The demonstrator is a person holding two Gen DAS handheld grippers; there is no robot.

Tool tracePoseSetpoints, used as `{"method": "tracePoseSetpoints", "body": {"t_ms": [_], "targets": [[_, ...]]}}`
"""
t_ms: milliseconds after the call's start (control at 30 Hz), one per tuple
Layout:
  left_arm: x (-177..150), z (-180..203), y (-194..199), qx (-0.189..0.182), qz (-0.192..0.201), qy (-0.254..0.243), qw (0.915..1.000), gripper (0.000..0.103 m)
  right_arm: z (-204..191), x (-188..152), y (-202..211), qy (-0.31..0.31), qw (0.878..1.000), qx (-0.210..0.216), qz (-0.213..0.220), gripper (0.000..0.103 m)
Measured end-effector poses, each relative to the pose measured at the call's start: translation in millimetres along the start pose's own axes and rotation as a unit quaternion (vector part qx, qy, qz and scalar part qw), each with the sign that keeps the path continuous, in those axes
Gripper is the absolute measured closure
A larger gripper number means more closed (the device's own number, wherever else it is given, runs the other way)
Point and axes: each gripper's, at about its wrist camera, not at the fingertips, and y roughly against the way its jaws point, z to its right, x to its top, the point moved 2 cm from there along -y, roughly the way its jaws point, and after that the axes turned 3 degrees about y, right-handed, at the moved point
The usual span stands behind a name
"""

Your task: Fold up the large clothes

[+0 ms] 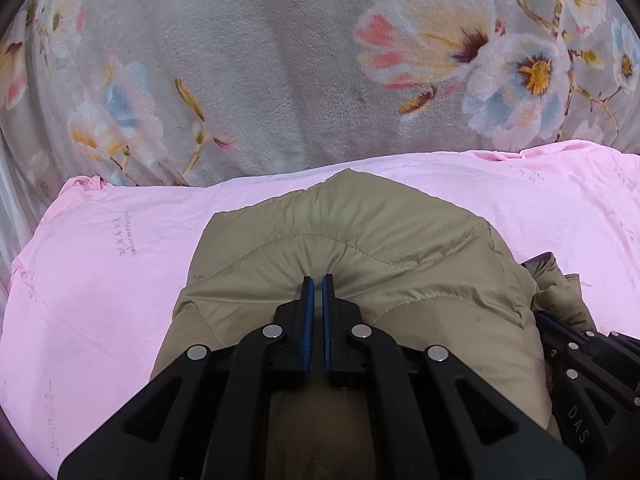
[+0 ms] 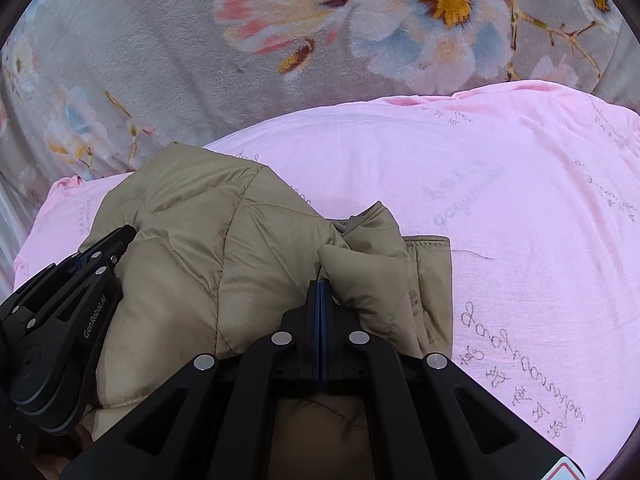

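The left gripper point(image 1: 317, 280) has its fingers nearly closed, pinching a ridge of the tan quilted puffer jacket point(image 1: 360, 240). Just beside it, the right gripper point(image 2: 320, 284) clamps a puffy fold tight, likely so both can carry one edge over together. The jacket lies bunched on a pink printed sheet point(image 2: 520, 220). Beyond it spreads a grey floral fleece blanket point(image 1: 260, 60).

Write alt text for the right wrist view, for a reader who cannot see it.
The right tool is shut on a fold of a tan quilted jacket bunched on a pink sheet. The left tool grips the jacket's left side, though its fingertips are hidden. A grey floral blanket lies beyond the sheet.
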Motion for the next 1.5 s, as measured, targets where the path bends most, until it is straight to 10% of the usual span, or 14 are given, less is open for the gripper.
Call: {"method": "tracePoseSetpoints", "body": {"t_ms": [233, 767, 1167, 1300, 1500], "targets": [[-16.9, -18.5, 66.1, -0.026, -0.013, -0.009, 0.9995, 0.098, 2.9, -35.0, 88.1, 0.038, 0.999, 0.018, 0.013, 0.103], [-93.6, -42.0, 133.3, -0.046, -0.069, 0.026, 0.9963, 0.098, 2.8, -122.1, 112.9, 0.041, 0.998, 0.006, -0.054, 0.1], [-133.7, -49.0, 184.5, -0.032, -0.091, 0.032, 0.9948, 0.097, -10.7, -161.2, 193.8, 0.04, 0.999, 0.008, -0.024, 0.095], [-152.6, -50.5, 200.7, -0.026, -0.096, 0.036, 0.9944, 0.087, -19.7, -185.2, 213.6, 0.047, 0.999, -0.004, -0.006, 0.067], [-184.2, -48.5, 216.2, -0.018, -0.102, 0.035, 0.994, 0.076, -24.3, -216.4, 225.5, 0.05, 0.999, -0.017, -0.001, 0.064]]}}
